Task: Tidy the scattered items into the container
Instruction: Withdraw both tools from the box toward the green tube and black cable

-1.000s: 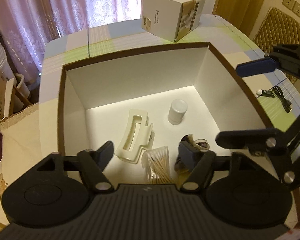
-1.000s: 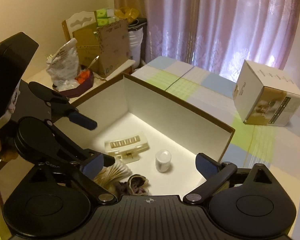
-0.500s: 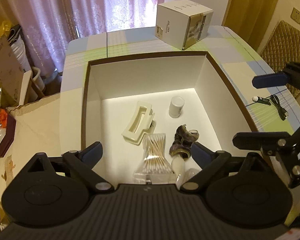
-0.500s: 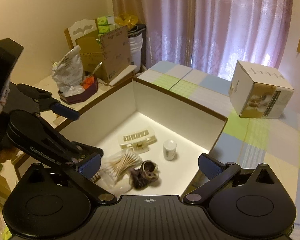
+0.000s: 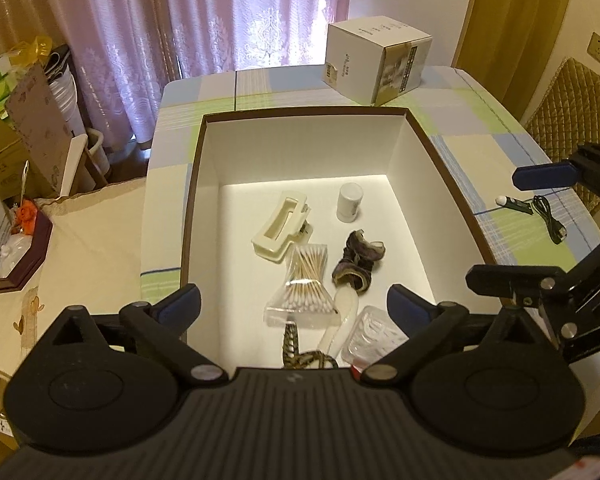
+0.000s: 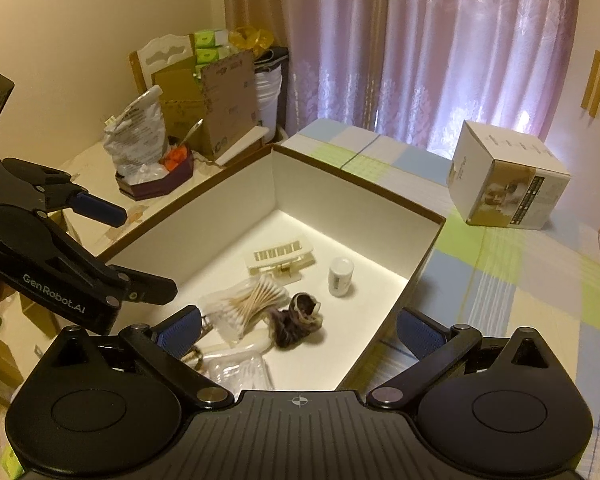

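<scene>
Both grippers hang above the near end of the white storage box (image 5: 400,152), fingers spread wide and holding nothing: left gripper (image 5: 294,306), right gripper (image 6: 298,330). Below and beyond them lie a cotton swab bag (image 5: 304,280), a hair scrunchie (image 5: 358,266), a cream hair claw (image 5: 280,228) and, farthest, a small white bottle (image 5: 350,202).

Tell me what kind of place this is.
Most likely a room in a home, perhaps a dining area. Sheer pink curtains hang behind a table with a checked cloth, a padded chair stands beside it, and household clutter with cartons is piled in the corner.
</scene>
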The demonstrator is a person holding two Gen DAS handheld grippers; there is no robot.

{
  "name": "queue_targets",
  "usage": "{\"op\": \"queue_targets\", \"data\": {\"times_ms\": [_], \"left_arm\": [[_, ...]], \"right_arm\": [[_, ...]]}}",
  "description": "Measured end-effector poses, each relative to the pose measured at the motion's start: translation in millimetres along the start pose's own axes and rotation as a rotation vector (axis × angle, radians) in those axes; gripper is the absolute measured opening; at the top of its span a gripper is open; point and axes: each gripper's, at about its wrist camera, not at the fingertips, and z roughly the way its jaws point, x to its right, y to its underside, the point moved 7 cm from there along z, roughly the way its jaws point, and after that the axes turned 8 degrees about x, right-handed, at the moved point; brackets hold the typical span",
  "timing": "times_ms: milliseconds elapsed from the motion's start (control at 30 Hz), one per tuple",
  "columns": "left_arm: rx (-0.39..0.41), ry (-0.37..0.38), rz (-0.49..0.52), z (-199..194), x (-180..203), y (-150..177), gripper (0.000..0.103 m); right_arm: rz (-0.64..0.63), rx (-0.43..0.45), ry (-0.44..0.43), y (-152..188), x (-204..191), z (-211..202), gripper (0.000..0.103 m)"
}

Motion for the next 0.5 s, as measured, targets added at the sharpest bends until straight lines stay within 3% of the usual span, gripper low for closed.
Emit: {"op": "queue_targets", "data": {"times_ms": [500], "left_arm": [[0.018, -0.029, -0.001, -30, 16, 16, 0.099]], "right_arm": [[-0.027, -0.013, -0.013, 21, -15, -27, 0.101]]}}
